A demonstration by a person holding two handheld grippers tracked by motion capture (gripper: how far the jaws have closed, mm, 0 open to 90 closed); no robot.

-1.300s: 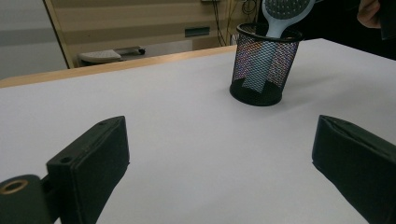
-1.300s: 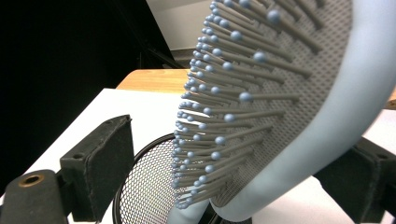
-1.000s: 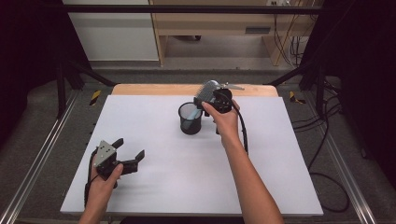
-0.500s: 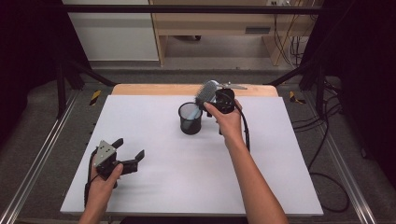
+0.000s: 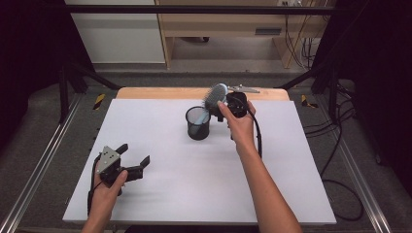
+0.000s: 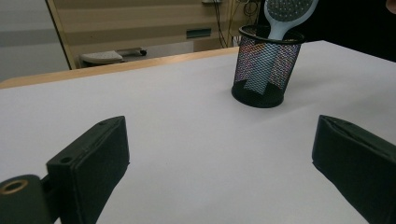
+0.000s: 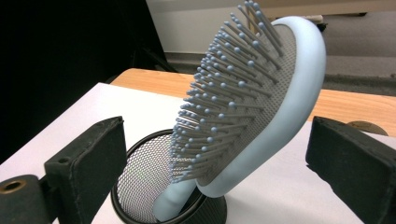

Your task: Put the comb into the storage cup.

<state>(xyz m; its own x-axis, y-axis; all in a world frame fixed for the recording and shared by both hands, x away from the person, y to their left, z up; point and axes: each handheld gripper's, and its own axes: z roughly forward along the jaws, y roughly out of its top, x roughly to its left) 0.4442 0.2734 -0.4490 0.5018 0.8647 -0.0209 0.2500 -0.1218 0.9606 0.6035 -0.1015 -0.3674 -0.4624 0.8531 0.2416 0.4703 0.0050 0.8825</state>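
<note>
From the high view, the pale blue plastic hairbrush [image 5: 212, 99] stands handle-down in the black wire-mesh cup [image 5: 198, 123], with the right tongs [image 5: 224, 108] just beside the brush head. Left tongs [image 5: 133, 162] sit well away from the cup, low over the white counter [image 5: 194, 184].

Left gripper view: jaws spread wide, nothing between them.

Right gripper view: jaws wide apart either side of the brush head, not touching it.

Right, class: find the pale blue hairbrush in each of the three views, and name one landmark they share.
High view: hairbrush upper centre, leaning from the mesh cup.
Left gripper view: top right, handle inside the cup.
Right gripper view: centre, bristles facing left, between the jaws.
Shared landmark: the black mesh cup.
</note>
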